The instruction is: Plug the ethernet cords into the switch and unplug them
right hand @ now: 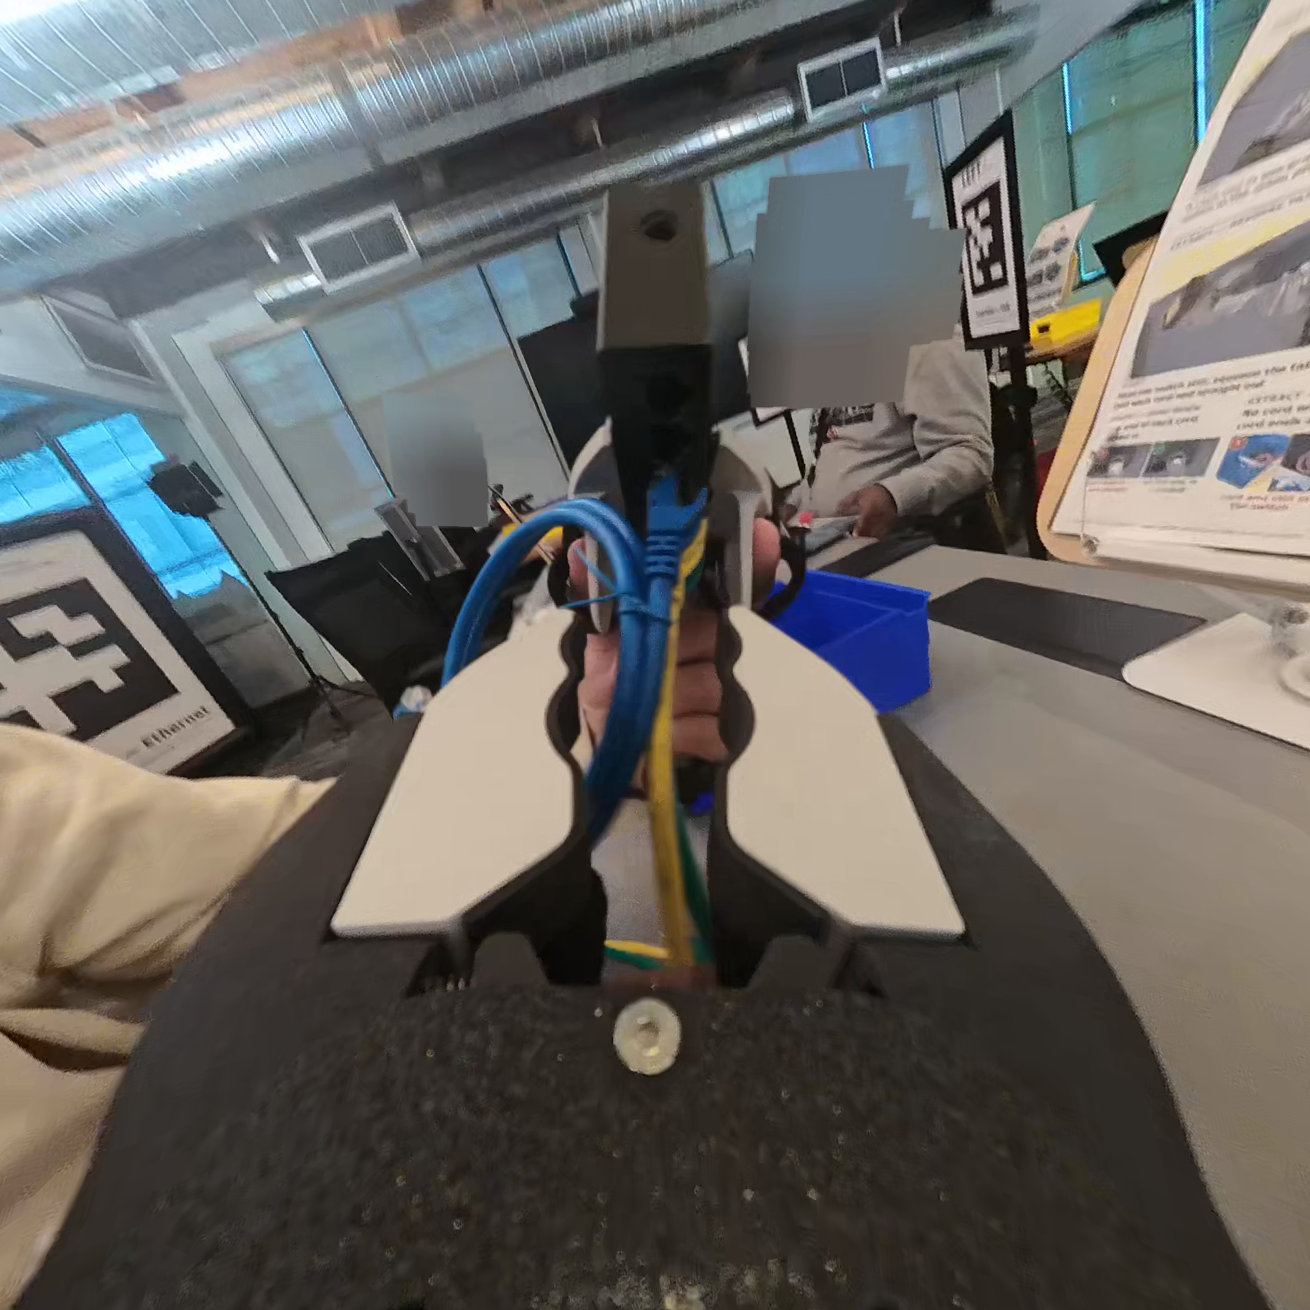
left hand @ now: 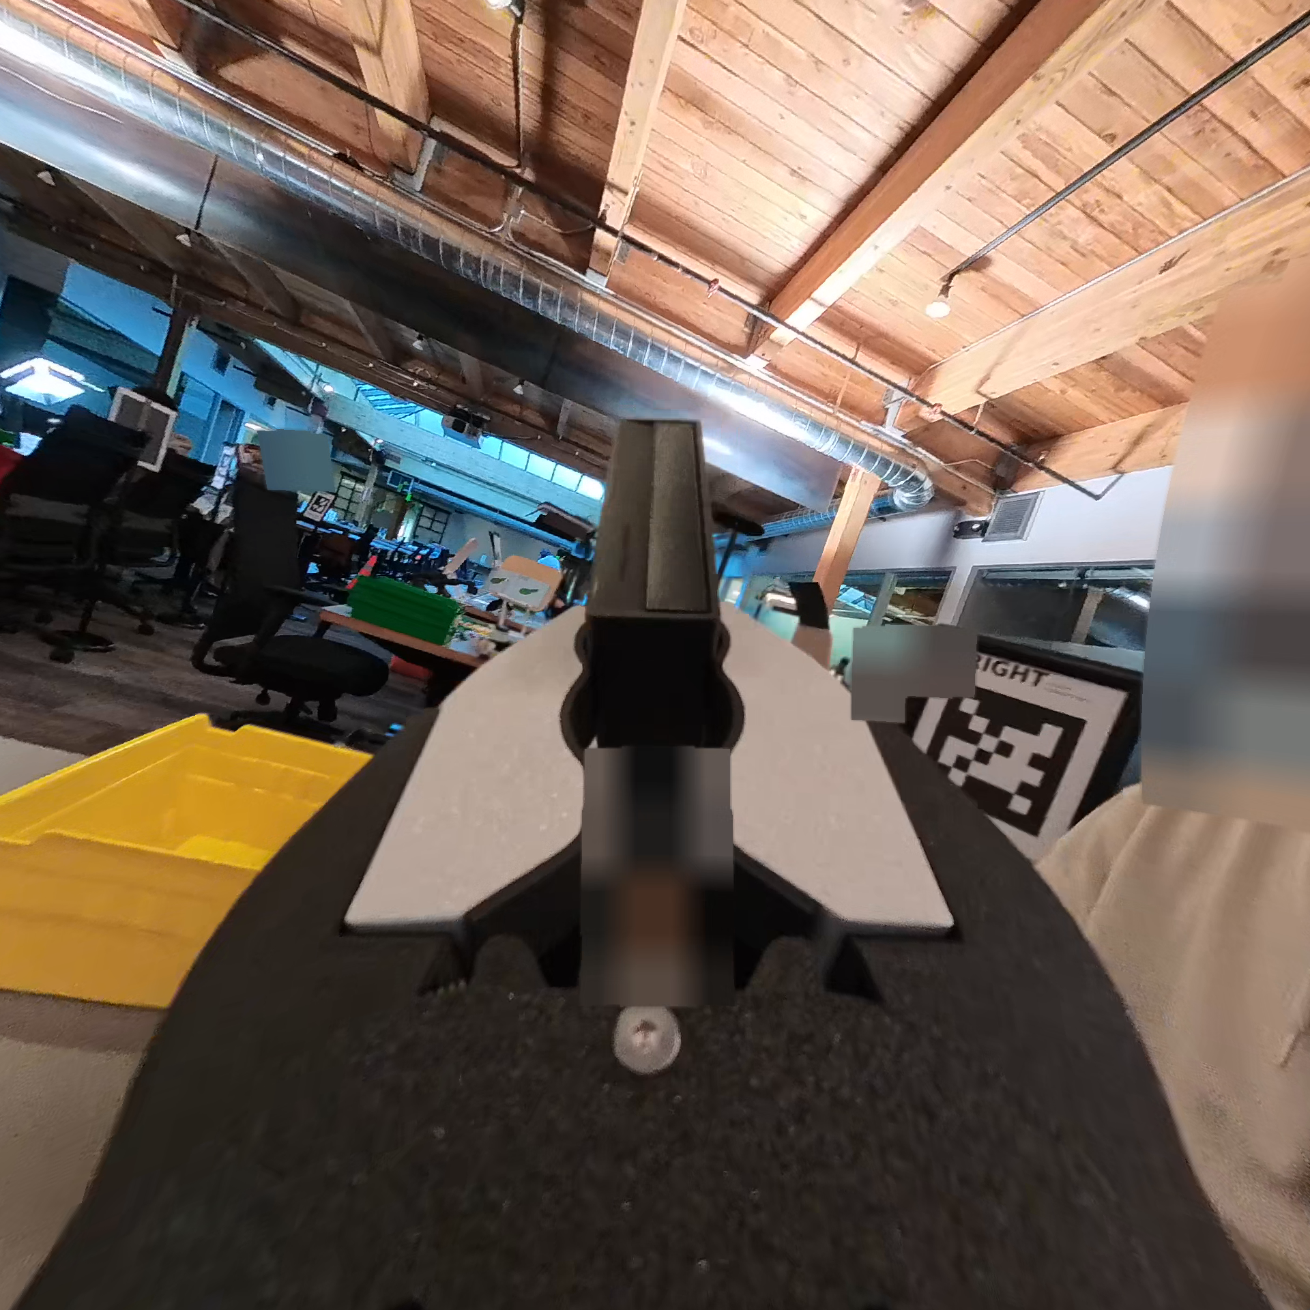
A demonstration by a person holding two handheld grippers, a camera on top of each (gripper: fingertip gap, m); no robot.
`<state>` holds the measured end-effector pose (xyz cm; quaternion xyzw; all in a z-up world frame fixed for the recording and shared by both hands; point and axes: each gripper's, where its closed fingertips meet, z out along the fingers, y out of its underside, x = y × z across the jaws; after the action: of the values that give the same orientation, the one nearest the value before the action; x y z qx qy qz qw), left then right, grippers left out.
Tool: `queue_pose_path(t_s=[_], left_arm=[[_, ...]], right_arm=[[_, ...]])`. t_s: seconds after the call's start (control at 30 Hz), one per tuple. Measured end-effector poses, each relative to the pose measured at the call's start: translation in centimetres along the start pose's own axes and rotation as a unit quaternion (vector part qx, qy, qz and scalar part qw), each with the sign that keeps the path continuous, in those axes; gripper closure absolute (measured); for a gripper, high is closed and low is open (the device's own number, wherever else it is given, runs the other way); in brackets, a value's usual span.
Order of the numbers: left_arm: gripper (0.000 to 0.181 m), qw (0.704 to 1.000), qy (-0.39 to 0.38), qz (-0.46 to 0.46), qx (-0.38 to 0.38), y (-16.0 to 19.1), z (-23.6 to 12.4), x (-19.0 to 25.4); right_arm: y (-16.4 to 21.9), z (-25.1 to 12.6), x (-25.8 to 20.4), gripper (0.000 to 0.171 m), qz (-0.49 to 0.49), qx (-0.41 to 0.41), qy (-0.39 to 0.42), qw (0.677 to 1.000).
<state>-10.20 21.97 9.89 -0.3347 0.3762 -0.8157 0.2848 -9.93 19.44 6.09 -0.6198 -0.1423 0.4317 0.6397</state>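
My left gripper is shut on the switch, a black box that stands upright between its white fingers and points towards the ceiling. The right wrist view shows the switch from the port side, held up by a hand. A blue ethernet cord has its plug in a lower port. Yellow and green cords hang down beside it. My right gripper is just below the blue plug. Its jaws stand apart, the cords run loosely between them, and they clamp nothing.
A yellow bin sits at the left. A blue bin stands on the grey table, with a black mat and a clipboard of instruction sheets at the right. Marker boards and a seated person are behind.
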Motion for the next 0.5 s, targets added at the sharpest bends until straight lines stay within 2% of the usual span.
queue_pose_path(t_s=[0.03, 0.1, 0.2, 0.27, 0.37, 0.5], left_arm=[[0.154, 1.0, -0.014, 0.006, -0.009, 0.5, -0.1, -0.8], [0.154, 1.0, -0.019, 0.002, -0.012, 1.4, -0.2, -1.6], [0.154, 1.0, -0.001, -0.018, 0.007, 2.2, -0.4, -1.7], [0.153, 0.999, -0.006, -0.032, 0.003, 2.9, -0.6, -2.2], [0.148, 0.997, -0.039, -0.052, -0.049, 4.5, -1.6, -3.7], [0.138, 0.98, -0.136, 0.048, -0.139, 5.4, -4.4, -5.3]], right_arm=[[0.8, 0.3, 0.2, 0.131, -0.005, -0.018, 0.003, 1.0], [2.3, 0.8, 0.4, 0.11, 0.003, -0.046, -0.003, 0.999], [2.8, 0.3, 2.0, 0.154, 0.014, -0.035, 0.021, 0.999], [3.3, -0.2, 2.6, 0.157, 0.004, -0.046, 0.032, 0.998], [4.1, -1.2, 4.4, 0.158, -0.077, -0.09, 0.122, 0.985], [5.4, -2.5, 5.3, 0.159, -0.185, -0.17, 0.201, 0.947]])
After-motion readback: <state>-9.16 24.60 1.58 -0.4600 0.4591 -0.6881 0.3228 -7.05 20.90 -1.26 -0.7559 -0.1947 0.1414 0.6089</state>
